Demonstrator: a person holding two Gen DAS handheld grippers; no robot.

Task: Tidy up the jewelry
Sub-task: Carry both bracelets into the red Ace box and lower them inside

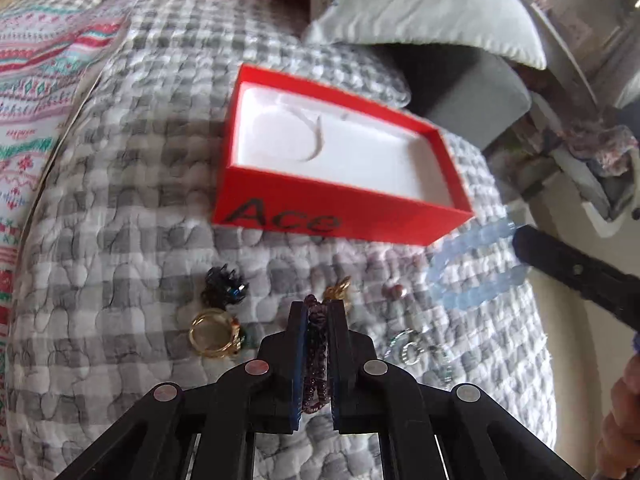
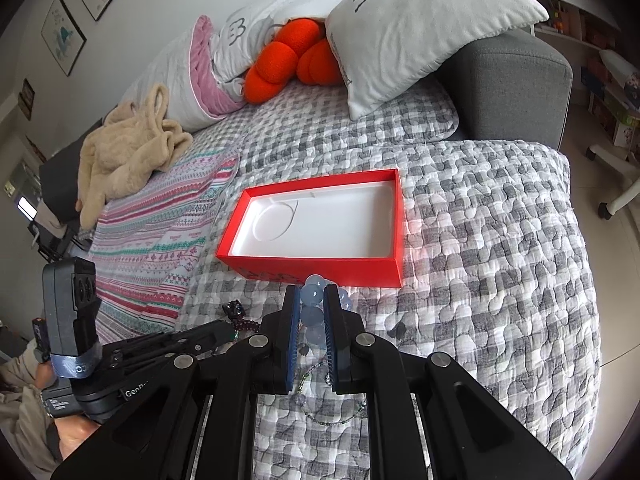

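Note:
An open red box (image 1: 340,216) with a white lining sits on the grey checked quilt; it also shows in the right wrist view (image 2: 320,270). My left gripper (image 1: 318,312) is shut on a dark purple bead bracelet (image 1: 316,328). My right gripper (image 2: 312,296) is shut on a pale blue bead bracelet (image 2: 314,300), which hangs to the right in the left wrist view (image 1: 472,268). On the quilt lie a gold ring (image 1: 216,334), a dark blue flower piece (image 1: 224,286), a small gold piece (image 1: 338,290), a pearl stud (image 1: 394,292) and a silver chain (image 1: 416,350).
Pillows (image 2: 416,28), an orange cushion (image 2: 288,60) and a beige fleece (image 2: 128,148) lie at the back of the bed. A striped blanket (image 2: 160,236) lies left of the box. The grey sofa arm (image 2: 516,88) and the quilt's edge are on the right.

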